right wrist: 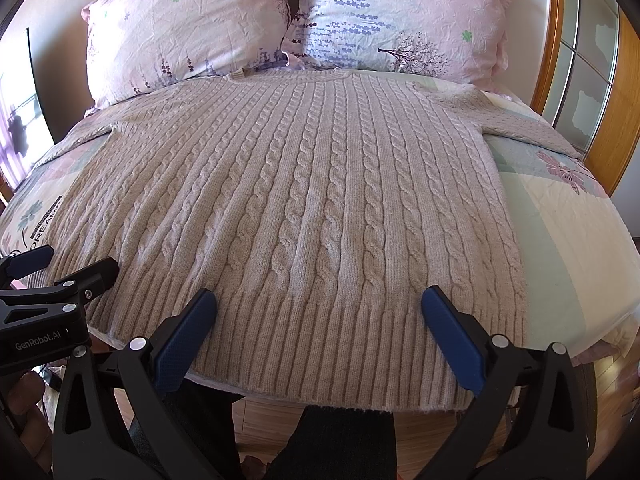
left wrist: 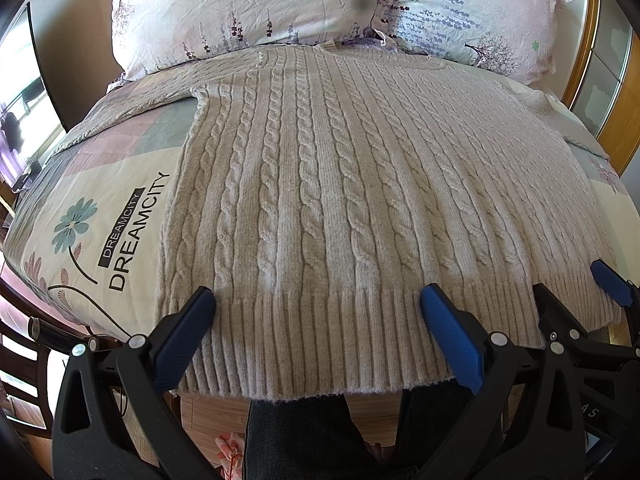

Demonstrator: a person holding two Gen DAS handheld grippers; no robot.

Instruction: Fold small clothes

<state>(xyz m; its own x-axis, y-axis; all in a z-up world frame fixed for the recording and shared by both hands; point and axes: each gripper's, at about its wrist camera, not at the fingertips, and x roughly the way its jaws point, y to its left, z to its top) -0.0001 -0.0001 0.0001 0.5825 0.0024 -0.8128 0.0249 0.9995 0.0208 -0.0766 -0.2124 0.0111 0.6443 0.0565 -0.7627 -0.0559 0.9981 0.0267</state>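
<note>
**Sweater** (left wrist: 340,184). Beige cable knit, spread flat and face up over the bed (left wrist: 100,216), filling the middle of both views. Ribbed hem (left wrist: 320,340) runs along the lower frame and overhangs the mattress edge; neckline sits at upper centre, just touching the pillows (left wrist: 240,12). Sleeves run out toward the upper left and upper right. Laid out smooth, evidently as the start position for folding; no fold yet made.

**Left gripper** (left wrist: 318,300). Jaws spread wide, holding nothing. Blue pads (left wrist: 448,332) hang above the hem ribbing, lower centre of the left view. Placement suggests it is lined up to take the hem; whether the tips touch the knit cannot be told.

**Right gripper** (right wrist: 318,300). Jaws likewise wide apart and empty, over the hem at lower centre of the right view, toward the sweater's right half. Each gripper shows at the edge of the other's view, so the two sit side by side along the hem.

**Bed cover.** Printed patchwork with flower and lettering, lower left of the left view.

**Hidden or unclear.**
- Sleeve ends run out of sight past the bed's curve on both sides.
- Collar is partly tucked under the pillows.
- Sweater's underside and the hem's lower face are unseen.
- Dark trousers (left wrist: 296,436) below the hem are cut off by the frame.
- A smudge blurs one pillow, upper centre of the left view.
</note>
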